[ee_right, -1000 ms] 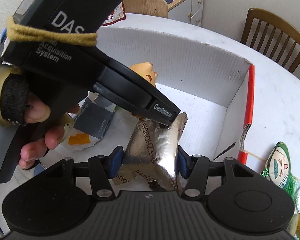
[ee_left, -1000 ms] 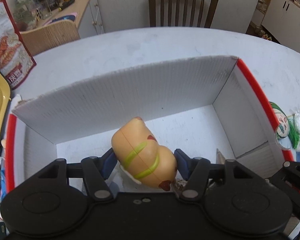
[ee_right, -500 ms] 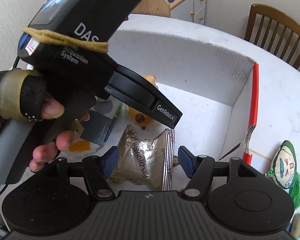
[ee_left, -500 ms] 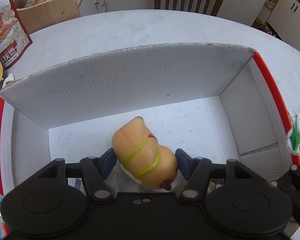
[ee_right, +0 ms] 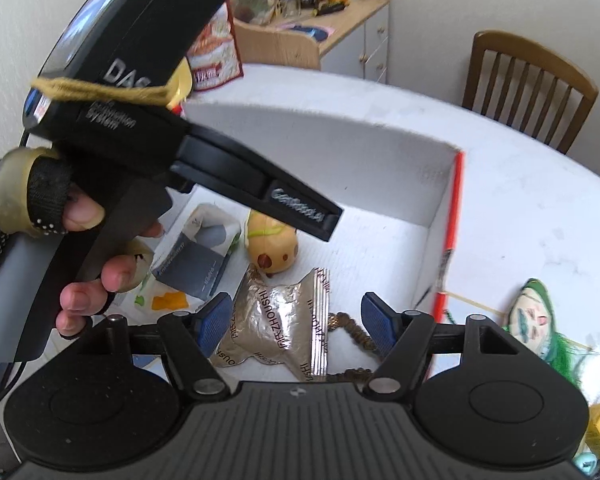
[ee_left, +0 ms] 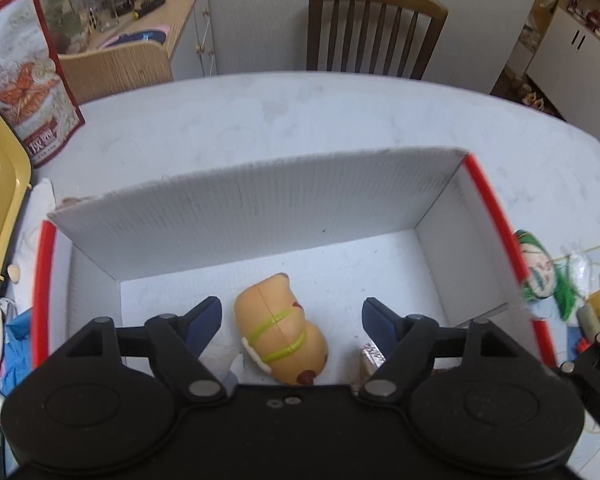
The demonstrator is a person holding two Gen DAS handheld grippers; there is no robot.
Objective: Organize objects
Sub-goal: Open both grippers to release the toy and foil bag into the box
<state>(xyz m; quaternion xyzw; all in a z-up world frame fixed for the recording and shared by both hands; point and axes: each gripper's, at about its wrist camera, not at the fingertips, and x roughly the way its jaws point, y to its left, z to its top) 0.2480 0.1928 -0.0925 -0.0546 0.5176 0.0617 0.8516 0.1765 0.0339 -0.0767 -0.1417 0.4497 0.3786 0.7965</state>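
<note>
Left hand-held gripper (ee_left: 292,314): jaws spread wide, nothing held. The tan toy (ee_left: 281,330) with yellow-green stripes lies on the floor of the white cardboard box (ee_left: 260,204), between the two blue pads but clear of both.

Right hand-held gripper (ee_right: 296,318): jaws also wide apart, empty. The silver foil packet (ee_right: 284,326) lies on the box floor between its fingers, touching neither pad so far as visible. Just beyond the packet sits the tan toy (ee_right: 272,246); a brown beaded chain (ee_right: 350,330) lies just right of the packet.

Right wrist view: the left unit fills the upper left, held by a hand (ee_right: 80,240) in a fingerless black glove. Below it, on the box floor: a grey-and-white printed pouch (ee_right: 198,256).

Box stands on the white tabletop (ee_left: 300,120); red edging along its side walls. Outside the box to the right: a green-haired doll face (ee_right: 534,320). Left of the box: a yellow container (ee_left: 0,208) and a printed snack bag (ee_left: 24,80). A wooden chair (ee_left: 374,32) stands at the far side of the tabletop
</note>
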